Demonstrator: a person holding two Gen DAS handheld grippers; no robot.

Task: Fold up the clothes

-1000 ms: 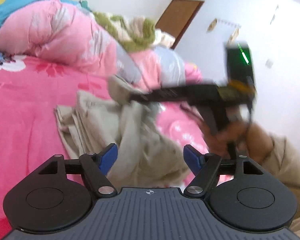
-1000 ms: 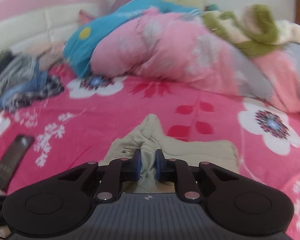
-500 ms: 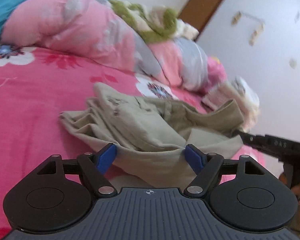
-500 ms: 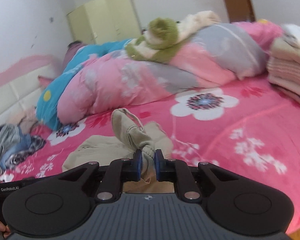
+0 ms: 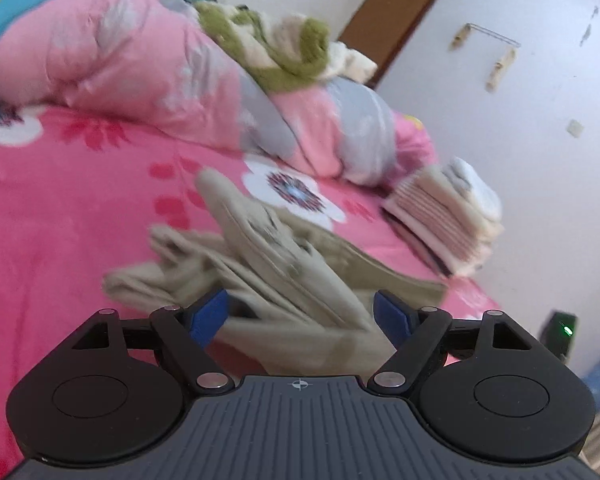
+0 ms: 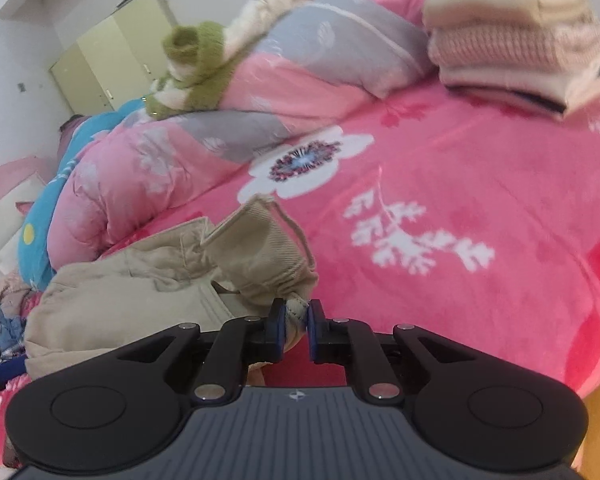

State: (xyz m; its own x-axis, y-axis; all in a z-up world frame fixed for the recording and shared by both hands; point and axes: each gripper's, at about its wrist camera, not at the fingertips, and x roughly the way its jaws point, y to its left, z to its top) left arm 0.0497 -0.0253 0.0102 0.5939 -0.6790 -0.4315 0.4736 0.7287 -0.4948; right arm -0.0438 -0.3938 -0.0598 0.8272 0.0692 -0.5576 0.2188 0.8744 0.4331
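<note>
A pair of beige trousers lies bunched on the bed, on a pink flowered blanket, with a rolled quilt behind it and a stack of folded clothes well apart toward the far corner. The right tongs stand narrow and are closing, their blue pads pinching a ribbed cuff or hem of the trousers, which stands up from the heap just ahead of them. The left tongs stand wide and are opening; cloth lies between the two fingers, but neither pad seems to press on it, so I judge it let go on that side.

This looks like the spreading-out step: one end of the garment is held and drawn across the bed before any real fold is made, and the trousers are not yet flat. The left view is blurred, so the lie of the legs is hard to read.

Next, the held end needs to be drawn away from the heap until the leg lies straight, while the free tongs take a fresh hold near the waistband. A thin pinch on a ribbed edge could slip if pulled hard.
</note>
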